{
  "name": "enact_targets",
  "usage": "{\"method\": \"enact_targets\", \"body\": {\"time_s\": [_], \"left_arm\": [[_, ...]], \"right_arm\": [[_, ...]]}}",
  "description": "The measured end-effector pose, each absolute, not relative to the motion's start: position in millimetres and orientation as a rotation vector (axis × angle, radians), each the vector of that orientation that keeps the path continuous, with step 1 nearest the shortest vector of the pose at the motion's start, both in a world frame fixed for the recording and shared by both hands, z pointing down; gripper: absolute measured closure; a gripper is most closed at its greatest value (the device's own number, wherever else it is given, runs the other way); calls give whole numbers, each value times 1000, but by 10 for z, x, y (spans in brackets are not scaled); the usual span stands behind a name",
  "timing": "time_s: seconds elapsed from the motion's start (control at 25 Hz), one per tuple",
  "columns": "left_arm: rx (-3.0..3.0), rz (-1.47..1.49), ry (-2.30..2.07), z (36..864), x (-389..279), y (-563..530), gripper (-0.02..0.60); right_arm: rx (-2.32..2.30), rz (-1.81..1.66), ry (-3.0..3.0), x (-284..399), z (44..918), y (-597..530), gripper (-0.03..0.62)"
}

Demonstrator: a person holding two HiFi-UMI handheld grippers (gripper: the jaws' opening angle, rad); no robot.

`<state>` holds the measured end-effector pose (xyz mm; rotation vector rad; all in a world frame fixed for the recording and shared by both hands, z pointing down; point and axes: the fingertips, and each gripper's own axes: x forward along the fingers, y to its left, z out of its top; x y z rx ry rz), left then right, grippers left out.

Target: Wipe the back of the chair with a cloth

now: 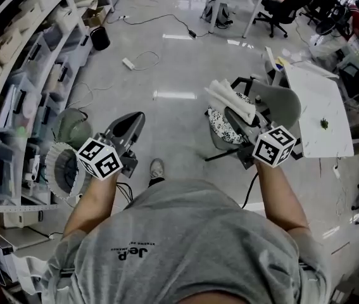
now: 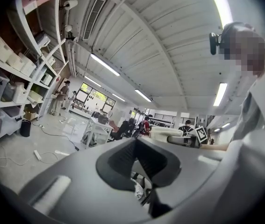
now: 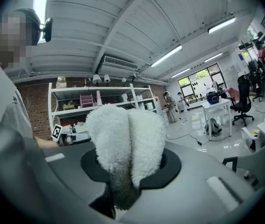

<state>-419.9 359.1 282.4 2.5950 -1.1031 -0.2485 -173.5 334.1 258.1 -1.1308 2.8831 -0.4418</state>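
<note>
A folded white fluffy cloth (image 1: 231,100) (image 3: 125,139) sticks up out of my right gripper (image 1: 237,116) (image 3: 123,190), whose jaws are shut on it. This gripper is raised over the grey chair (image 1: 274,103), above its patterned seat cushion (image 1: 222,126) and just left of the curved back. My left gripper (image 1: 128,126) (image 2: 141,171) is held apart at the left over bare floor, jaws closed together with nothing between them.
Shelving with boxes and bins (image 1: 24,75) runs along the left. A round white basket (image 1: 62,170) and a green bin (image 1: 71,128) stand at its foot. A white table (image 1: 318,109) is right of the chair. Cables and a power strip (image 1: 128,63) lie on the floor ahead.
</note>
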Motion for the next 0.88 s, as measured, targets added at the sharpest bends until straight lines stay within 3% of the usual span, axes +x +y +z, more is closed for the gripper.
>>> {"method": "enact_targets", "body": {"time_s": [0.52, 0.88], "left_arm": [[2713, -194, -929, 2646, -5050, 984, 525], [2694, -175, -939, 2740, -5107, 5, 525]], "right_arm": [[-1285, -413, 2796, -2616, 2419, 1082, 493], [-1273, -465, 2812, -2647, 2552, 77, 493]]}}
